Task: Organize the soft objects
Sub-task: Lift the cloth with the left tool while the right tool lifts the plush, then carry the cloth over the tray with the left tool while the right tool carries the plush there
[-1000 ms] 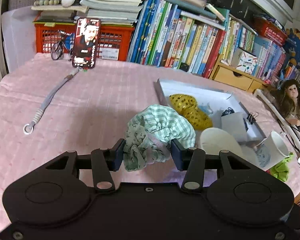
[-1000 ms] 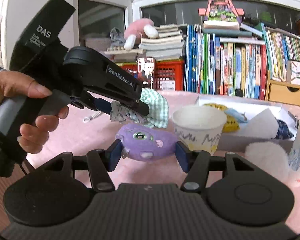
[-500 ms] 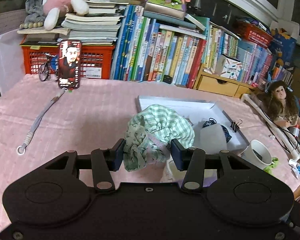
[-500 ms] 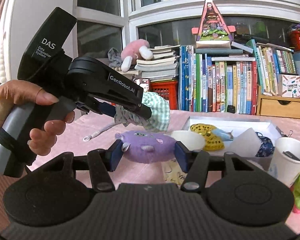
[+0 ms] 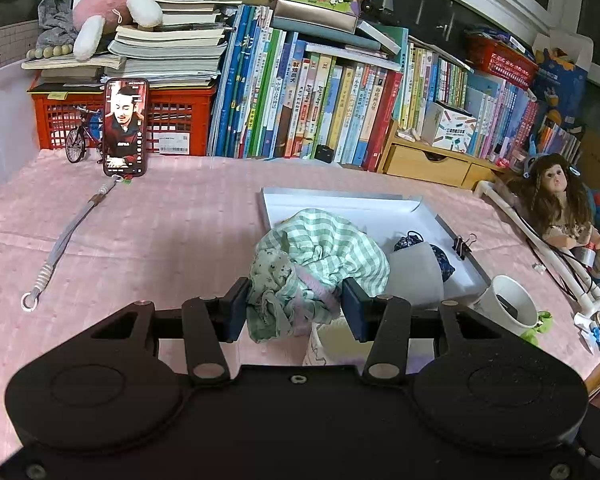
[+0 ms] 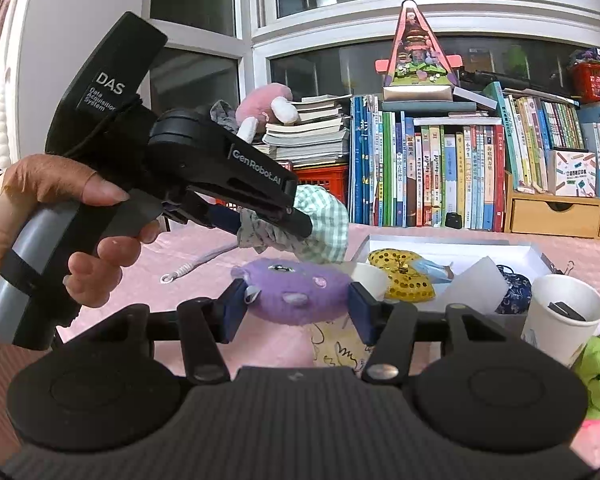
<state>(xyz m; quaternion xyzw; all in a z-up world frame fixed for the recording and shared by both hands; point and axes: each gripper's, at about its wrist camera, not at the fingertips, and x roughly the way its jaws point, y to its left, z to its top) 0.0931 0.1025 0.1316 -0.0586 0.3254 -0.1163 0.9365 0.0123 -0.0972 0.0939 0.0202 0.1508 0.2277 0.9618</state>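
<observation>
The green checked cloth bundle (image 5: 320, 264) was held squeezed between the two pads of the left tool (image 5: 296, 310), lifted above the pink table (image 5: 160, 232). In the right wrist view the same bundle (image 6: 324, 224) was seen clamped in the left tool (image 6: 296, 224), which was gripped by a hand (image 6: 56, 232) at about nine o'clock in that view. The purple plush toy (image 6: 300, 292) was held between the pads of the right tool (image 6: 296, 312), its sides pressed in by both pads, raised clear of the table; the cloth bundle was placed just above it, at twelve o'clock from the toy.

Behind both soft things, at about two o'clock, a shallow white tray (image 5: 340, 204) was laid on the table, with a gold sequinned pouch (image 6: 404, 276), a white folded piece (image 6: 480, 286) and a dark blue patterned item (image 6: 512, 292) lying in it. A white paper cup (image 6: 560, 316) was stood just beside the tray's near right corner, and a second paper cup (image 6: 370, 276) was seen partly hidden just behind the right tool. A grey lanyard (image 5: 60, 248) was stretched out at ten o'clock, well apart from the tray, leading up to an upright phone (image 5: 125, 127). A row of books (image 5: 320, 108) was lined along the table's far edge, and a doll (image 5: 556, 196) was seated at three o'clock.
</observation>
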